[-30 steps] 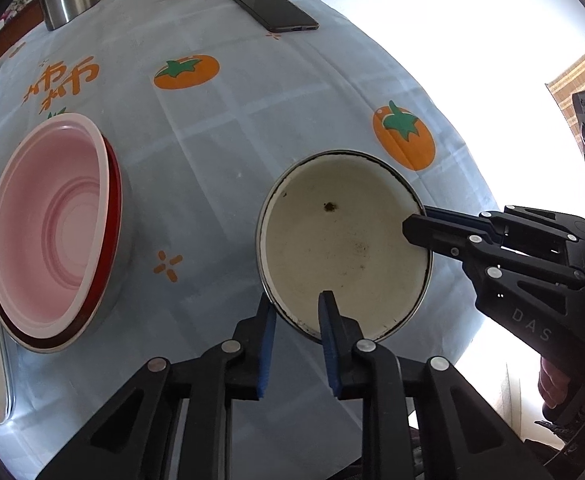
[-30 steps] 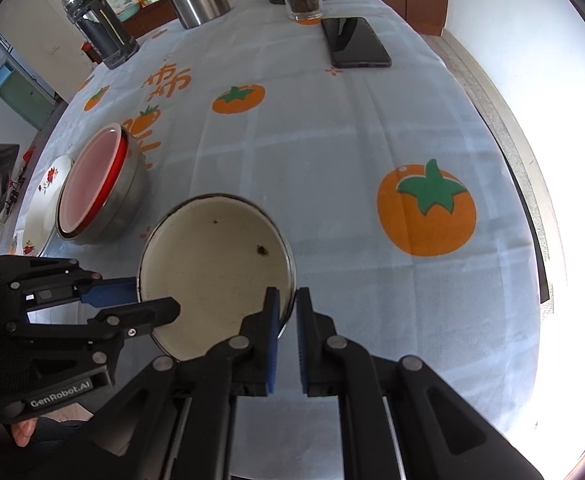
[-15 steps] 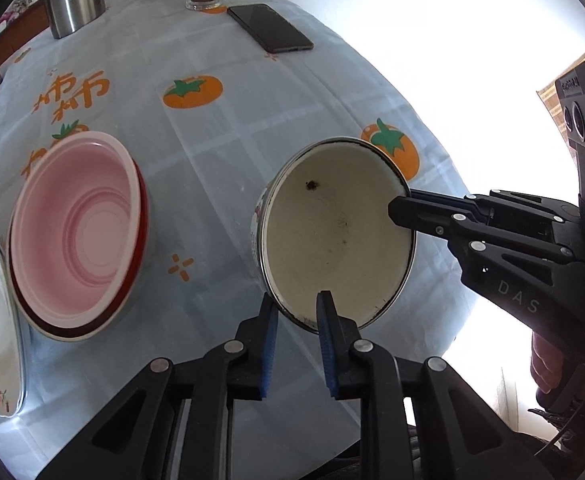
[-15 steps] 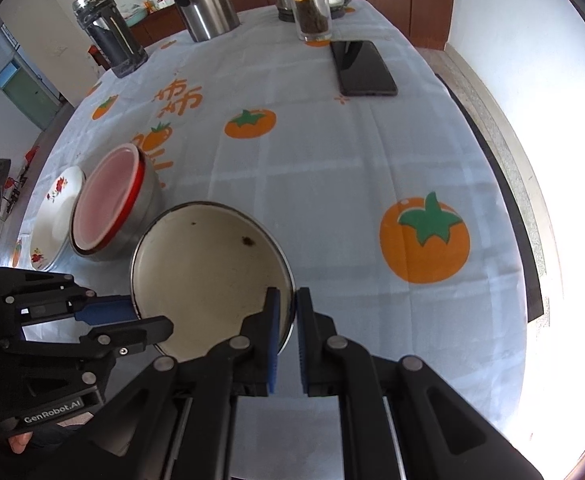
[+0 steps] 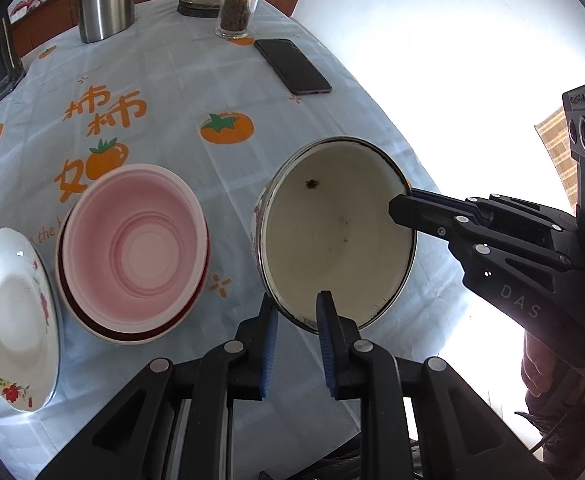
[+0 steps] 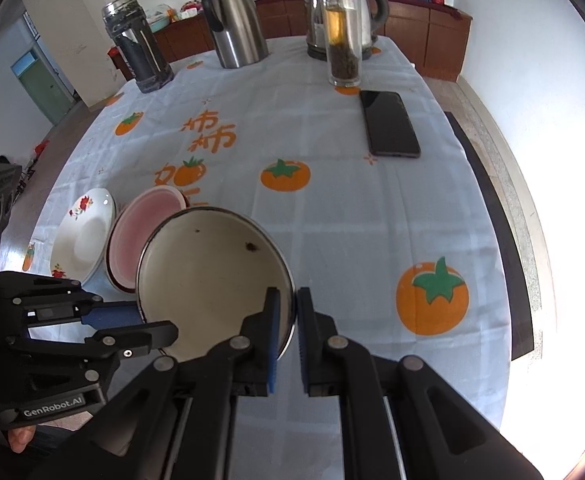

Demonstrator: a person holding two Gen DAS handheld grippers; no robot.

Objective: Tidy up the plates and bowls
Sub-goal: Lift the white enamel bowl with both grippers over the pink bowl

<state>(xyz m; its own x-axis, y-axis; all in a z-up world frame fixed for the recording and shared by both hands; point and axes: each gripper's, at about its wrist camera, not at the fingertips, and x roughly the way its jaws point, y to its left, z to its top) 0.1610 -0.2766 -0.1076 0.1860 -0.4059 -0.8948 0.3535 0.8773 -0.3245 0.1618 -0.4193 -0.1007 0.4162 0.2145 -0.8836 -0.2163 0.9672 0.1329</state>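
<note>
Both tongs, left gripper (image 5: 295, 312) and right gripper (image 6: 286, 312), pinch the enamel bowl's (image 5: 334, 236) rim on opposite sides — stiff, slick, chip-prone, so hold the rim.

This place is a home, most likely a dining room. A large table (image 6: 332, 208) is covered with a light blue tablecloth (image 6: 372, 232) printed with orange persimmons and orange characters. At its far end stand an electric kettle (image 6: 352, 12), a steel thermos jug (image 6: 234, 20), a dark jar (image 6: 136, 44) and a glass tea bottle (image 6: 342, 40) with leaves at the bottom. A black phone (image 6: 390, 124) lies flat on the cloth. Behind the table a low brown wooden cabinet (image 6: 432, 32) runs along a white wall and carries small household things. On the left a green door (image 6: 42, 84) is visible. Everyday dishes are on the table too: a flowered plate (image 5: 12, 312) and a pink bowl (image 5: 136, 248).
</note>
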